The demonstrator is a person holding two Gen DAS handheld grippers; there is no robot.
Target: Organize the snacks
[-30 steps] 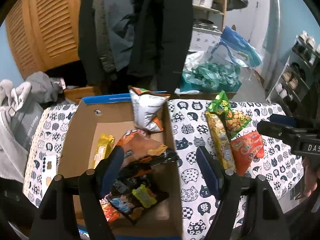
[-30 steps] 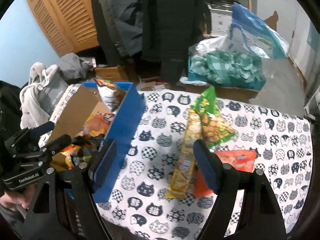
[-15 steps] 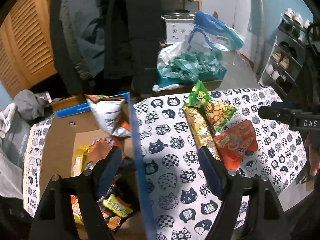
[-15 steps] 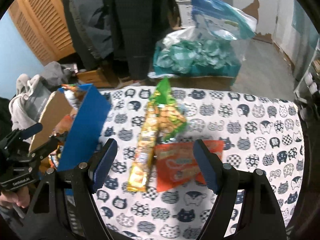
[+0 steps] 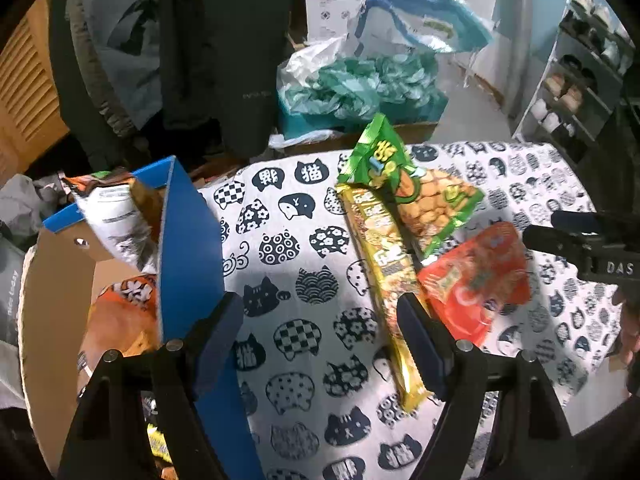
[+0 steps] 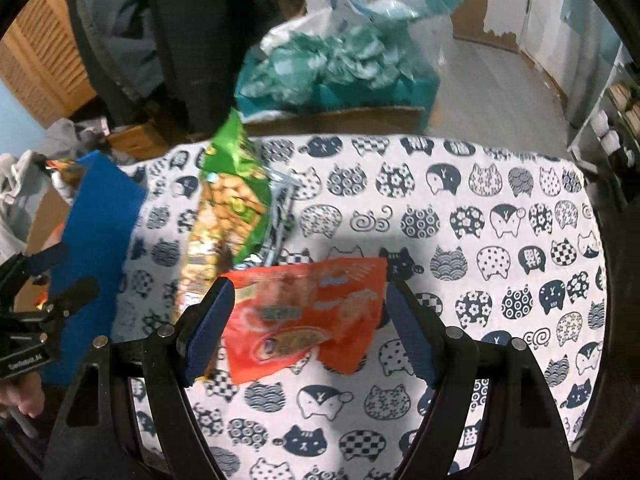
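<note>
A red snack packet (image 6: 304,312) lies on the cat-print cloth (image 6: 480,240), between the open jaws of my right gripper (image 6: 306,330); it also shows in the left wrist view (image 5: 476,280). A green snack bag (image 5: 416,196) (image 6: 234,200) and a long yellow packet (image 5: 384,276) (image 6: 196,264) lie beside it. A cardboard box with a blue outside (image 5: 188,248) (image 6: 96,232) stands at the left and holds several snacks, among them a white bag (image 5: 116,220). My left gripper (image 5: 320,344) is open and empty over the cloth beside the box wall.
Beyond the table are hanging dark coats (image 5: 224,52), a teal box of plastic bags (image 5: 352,84) (image 6: 332,68) and a shoe rack (image 5: 580,76) at the right. Grey clothes (image 6: 24,184) lie at the left.
Both grippers have swung right. The left one moved from over the box to the cloth beside it. The right one has closed in on the red packet, which now sits between its jaws.
</note>
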